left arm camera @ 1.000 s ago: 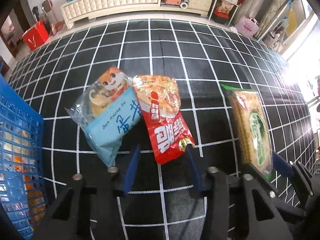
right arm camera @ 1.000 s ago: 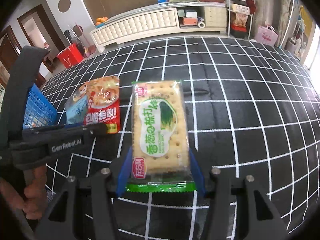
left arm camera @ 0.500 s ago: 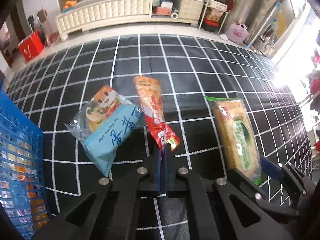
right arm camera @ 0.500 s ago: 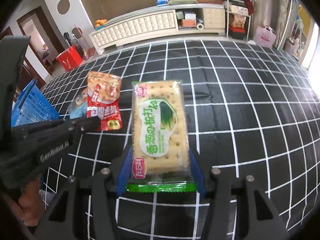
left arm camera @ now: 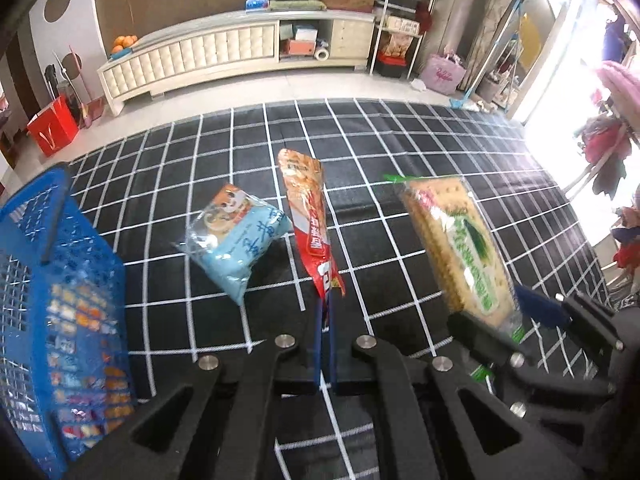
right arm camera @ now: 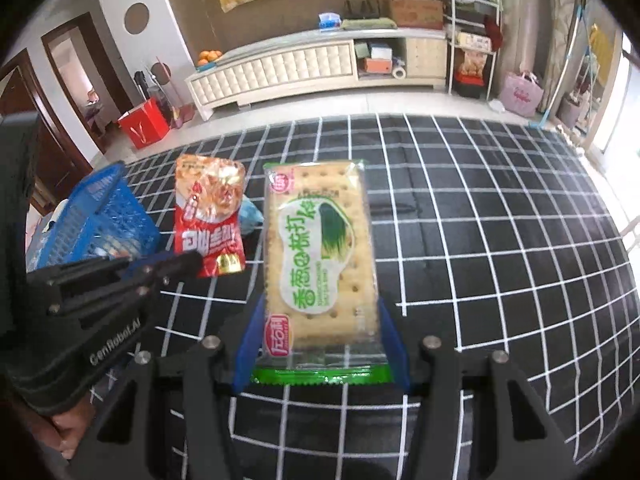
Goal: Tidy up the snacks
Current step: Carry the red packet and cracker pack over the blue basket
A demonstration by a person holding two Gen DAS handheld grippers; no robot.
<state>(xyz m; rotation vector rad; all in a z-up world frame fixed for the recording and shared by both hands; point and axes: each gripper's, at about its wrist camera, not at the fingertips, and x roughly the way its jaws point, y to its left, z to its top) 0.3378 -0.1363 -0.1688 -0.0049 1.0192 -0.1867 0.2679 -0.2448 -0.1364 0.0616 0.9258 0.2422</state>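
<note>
My left gripper [left arm camera: 326, 320] is shut on the bottom corner of a red snack packet [left arm camera: 310, 220], which hangs edge-on above the checked cloth; the packet [right arm camera: 210, 220] shows face-on in the right wrist view. My right gripper [right arm camera: 320, 344] is shut on the lower end of a cracker pack [right arm camera: 320, 256] with a green seam, lifted off the cloth; the same pack [left arm camera: 456, 244] appears at the right of the left wrist view. A light blue snack bag [left arm camera: 236, 240] lies on the cloth. A blue plastic basket [left arm camera: 60, 320] stands at the left.
The black cloth with white grid lines [right arm camera: 480, 240] covers the work surface. Behind it stand a long white cabinet [left arm camera: 224, 52], a red bag [left arm camera: 52, 130] and a metal rack [left arm camera: 400, 28]. A hand [right arm camera: 64, 432] holds the left gripper's body.
The left jaws closed on the red packet and lifted it off the cloth. The right gripper rose with the cracker pack. Both views pulled back, showing more of the basket and room.
</note>
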